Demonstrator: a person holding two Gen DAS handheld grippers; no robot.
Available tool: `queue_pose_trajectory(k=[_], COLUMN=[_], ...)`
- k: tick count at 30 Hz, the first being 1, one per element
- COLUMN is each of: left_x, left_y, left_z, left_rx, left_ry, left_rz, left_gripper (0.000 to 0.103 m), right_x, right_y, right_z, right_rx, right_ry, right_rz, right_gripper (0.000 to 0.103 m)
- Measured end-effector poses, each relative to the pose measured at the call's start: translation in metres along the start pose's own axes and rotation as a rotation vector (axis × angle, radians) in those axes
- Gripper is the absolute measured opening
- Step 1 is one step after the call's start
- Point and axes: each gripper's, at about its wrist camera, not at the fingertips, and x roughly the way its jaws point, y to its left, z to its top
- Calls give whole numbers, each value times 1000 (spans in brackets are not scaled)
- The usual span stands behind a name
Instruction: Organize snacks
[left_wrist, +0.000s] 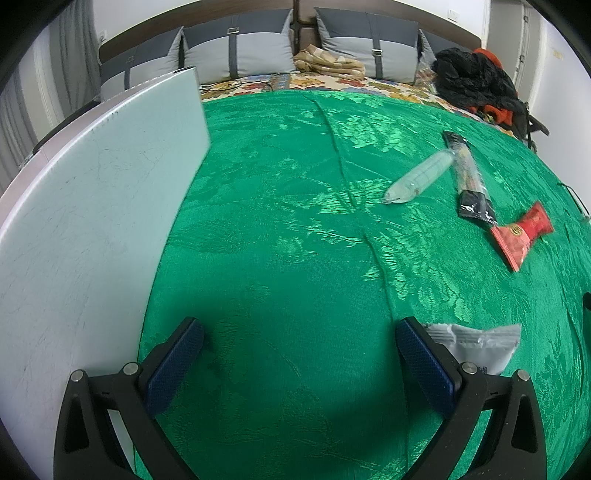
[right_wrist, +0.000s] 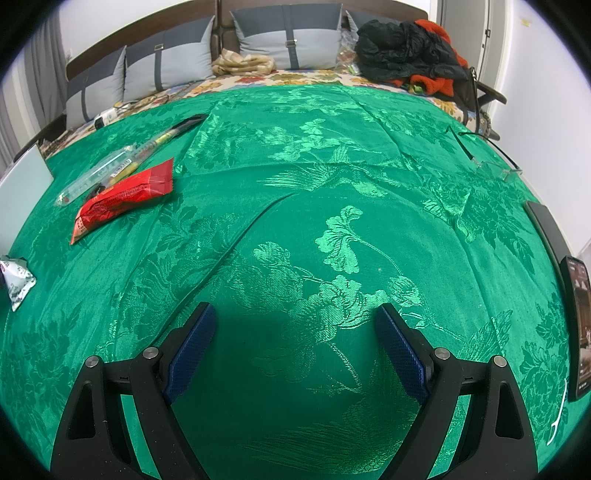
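Four snack packets lie on a green patterned cloth (left_wrist: 280, 221). In the left wrist view a clear long packet (left_wrist: 419, 179), a black-ended stick packet (left_wrist: 469, 177) and a red packet (left_wrist: 522, 234) lie far right. A grey-white packet (left_wrist: 480, 345) lies just right of my left gripper (left_wrist: 299, 345), which is open and empty. In the right wrist view the red packet (right_wrist: 123, 197), clear packet (right_wrist: 98, 175), stick packet (right_wrist: 162, 138) and grey-white packet (right_wrist: 16, 282) lie far left. My right gripper (right_wrist: 295, 328) is open and empty over bare cloth (right_wrist: 332, 206).
A pale box wall (left_wrist: 92, 221) stands at the left. A phone (right_wrist: 578, 325) and a dark flat item (right_wrist: 545, 229) lie at the right edge, with glasses (right_wrist: 491, 158) behind. Pillows (left_wrist: 240, 51) and a clothes pile (right_wrist: 406, 48) sit at the back.
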Motion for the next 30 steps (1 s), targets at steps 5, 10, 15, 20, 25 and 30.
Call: queue_pose_trajectory(k=[5,10,15,20,25,30], left_x=[-1,-1,-1,0,0,0], left_y=[-4,-8,-9,-8,-8,-8], left_z=[-1,-1,-1,-1,-1,-1], left_rx=[21,35,35,35,35,35], left_ry=[0,0,0,0,0,0], left_rz=[-12,-21,-22,-22,-22,-22], left_gripper=[103,103,103,103,103,103], right_x=[0,0,0,0,0,0], right_y=[0,-1,-1,0,-1,0], right_z=[0,0,0,0,0,0], right_rx=[0,0,0,0,0,0], right_ry=[0,0,0,0,0,0], right_rz=[0,0,0,0,0,0], right_gripper=[91,91,91,91,91,91])
